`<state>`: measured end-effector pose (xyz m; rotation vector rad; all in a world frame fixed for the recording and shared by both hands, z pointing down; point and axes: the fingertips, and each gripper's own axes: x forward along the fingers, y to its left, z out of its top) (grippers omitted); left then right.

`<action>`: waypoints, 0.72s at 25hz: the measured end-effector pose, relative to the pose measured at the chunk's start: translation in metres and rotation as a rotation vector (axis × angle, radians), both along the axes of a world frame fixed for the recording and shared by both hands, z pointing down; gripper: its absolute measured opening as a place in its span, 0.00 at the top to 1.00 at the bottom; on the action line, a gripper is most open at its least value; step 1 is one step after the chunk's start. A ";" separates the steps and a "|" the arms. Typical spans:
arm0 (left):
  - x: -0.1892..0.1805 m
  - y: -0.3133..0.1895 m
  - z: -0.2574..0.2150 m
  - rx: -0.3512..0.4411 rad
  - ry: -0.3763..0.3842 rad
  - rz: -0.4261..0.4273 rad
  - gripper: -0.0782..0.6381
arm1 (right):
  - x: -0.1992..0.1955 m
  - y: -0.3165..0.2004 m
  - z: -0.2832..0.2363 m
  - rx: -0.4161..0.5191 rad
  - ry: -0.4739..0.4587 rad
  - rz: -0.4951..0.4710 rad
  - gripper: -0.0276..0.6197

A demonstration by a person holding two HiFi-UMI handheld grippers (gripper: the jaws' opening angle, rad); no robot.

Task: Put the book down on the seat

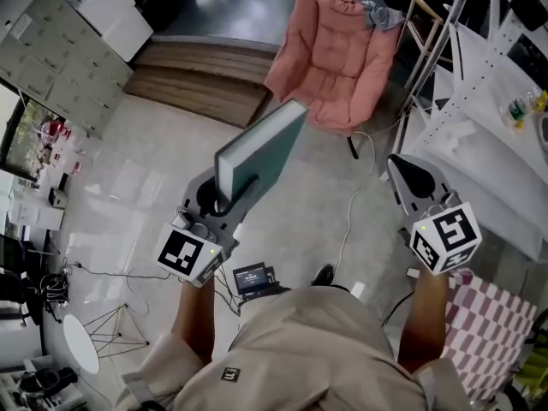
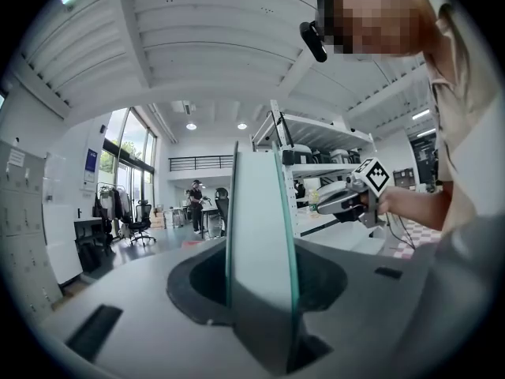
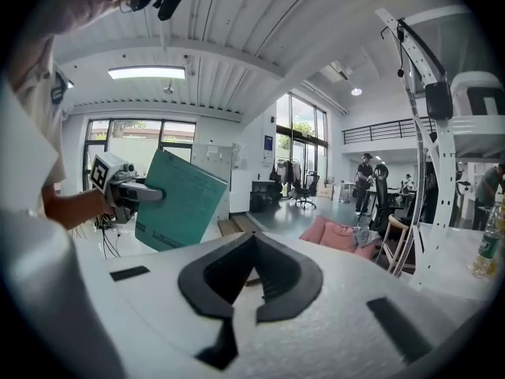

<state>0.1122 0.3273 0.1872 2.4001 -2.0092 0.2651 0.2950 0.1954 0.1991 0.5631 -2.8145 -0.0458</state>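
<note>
A teal-covered book [image 1: 261, 148] stands edge-up in my left gripper [image 1: 227, 197], which is shut on its lower edge. Its white page edge [image 2: 260, 275] fills the middle of the left gripper view between the jaws. From the right gripper view the book [image 3: 177, 200] shows as a teal cover at the left, held in the air. A padded pink seat [image 1: 334, 58] stands on the floor ahead, beyond the book's far end and apart from it; the seat [image 3: 335, 235] holds nothing but a grey cloth at its top. My right gripper [image 1: 409, 178] hangs at the right, shut and holding nothing.
A white shelving rack [image 1: 479, 84] runs along the right side. A white cable [image 1: 351, 204] trails over the floor from the seat towards me. Wooden steps [image 1: 197, 84] lie left of the seat. A checkered mat [image 1: 492, 324] is at the lower right.
</note>
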 end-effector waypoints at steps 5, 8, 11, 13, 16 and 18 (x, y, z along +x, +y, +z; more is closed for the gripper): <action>0.011 -0.021 -0.001 -0.001 0.016 -0.004 0.68 | 0.009 -0.023 0.002 -0.006 -0.013 -0.009 0.97; 0.017 -0.035 0.005 -0.026 0.052 0.027 0.68 | 0.013 -0.038 0.008 -0.021 -0.018 0.004 0.97; 0.009 -0.055 0.004 -0.011 0.040 0.040 0.68 | 0.010 -0.052 0.015 -0.032 -0.008 0.022 0.97; -0.003 -0.071 0.006 -0.003 0.044 0.052 0.68 | 0.005 -0.063 0.016 -0.028 0.004 0.044 0.97; -0.019 -0.106 0.020 -0.002 0.082 0.095 0.68 | 0.004 -0.088 0.019 -0.013 0.026 0.104 0.97; -0.030 -0.133 0.027 -0.001 0.092 0.126 0.68 | 0.000 -0.106 0.022 -0.008 0.036 0.141 0.97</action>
